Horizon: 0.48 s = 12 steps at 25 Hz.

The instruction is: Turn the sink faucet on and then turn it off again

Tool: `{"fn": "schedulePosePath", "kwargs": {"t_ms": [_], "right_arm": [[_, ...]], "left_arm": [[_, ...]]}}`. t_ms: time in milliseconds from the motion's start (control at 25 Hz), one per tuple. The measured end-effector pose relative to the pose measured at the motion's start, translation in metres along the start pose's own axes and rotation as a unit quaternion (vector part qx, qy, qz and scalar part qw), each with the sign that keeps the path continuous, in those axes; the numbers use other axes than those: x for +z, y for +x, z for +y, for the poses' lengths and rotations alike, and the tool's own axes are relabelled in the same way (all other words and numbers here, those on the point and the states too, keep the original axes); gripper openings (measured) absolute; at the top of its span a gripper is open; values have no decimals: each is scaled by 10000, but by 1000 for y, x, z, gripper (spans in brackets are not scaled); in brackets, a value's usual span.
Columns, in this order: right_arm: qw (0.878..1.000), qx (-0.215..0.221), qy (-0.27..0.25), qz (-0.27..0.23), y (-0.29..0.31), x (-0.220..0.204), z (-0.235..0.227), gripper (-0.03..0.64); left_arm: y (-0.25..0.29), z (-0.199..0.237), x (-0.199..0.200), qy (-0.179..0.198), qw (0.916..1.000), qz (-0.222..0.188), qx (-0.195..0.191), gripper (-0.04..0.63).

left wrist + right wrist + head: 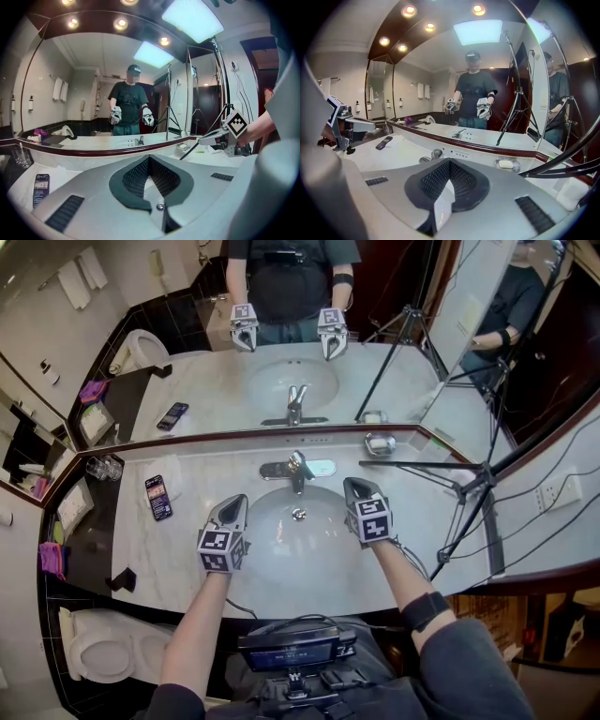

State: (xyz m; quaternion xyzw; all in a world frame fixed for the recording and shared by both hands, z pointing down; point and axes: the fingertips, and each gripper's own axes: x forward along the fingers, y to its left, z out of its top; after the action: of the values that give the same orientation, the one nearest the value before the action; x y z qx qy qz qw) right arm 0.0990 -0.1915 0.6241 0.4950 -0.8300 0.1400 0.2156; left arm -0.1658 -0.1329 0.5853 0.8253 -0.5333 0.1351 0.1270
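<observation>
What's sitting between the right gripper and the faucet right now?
Nothing: the head view shows only bare counter and the sink rim between the right gripper and the faucet.

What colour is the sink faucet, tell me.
Shiny chrome silver: the faucet shows best in the head view.

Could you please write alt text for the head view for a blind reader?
Two grey claws, left claw and right claw, both shut, hover over a white oval sink basin before a chrome faucet. A black smartphone lies on the pale marble counter at left.
</observation>
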Motion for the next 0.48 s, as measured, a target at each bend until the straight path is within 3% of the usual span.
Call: {"fn": "schedulePosePath", "kwargs": {"t_ms": [480], "right_arm": [[9999, -3, -127, -77, 0, 19, 7, 15]], "left_arm": [[-2, 4, 4, 3, 10000, -38, 46, -3]]}}
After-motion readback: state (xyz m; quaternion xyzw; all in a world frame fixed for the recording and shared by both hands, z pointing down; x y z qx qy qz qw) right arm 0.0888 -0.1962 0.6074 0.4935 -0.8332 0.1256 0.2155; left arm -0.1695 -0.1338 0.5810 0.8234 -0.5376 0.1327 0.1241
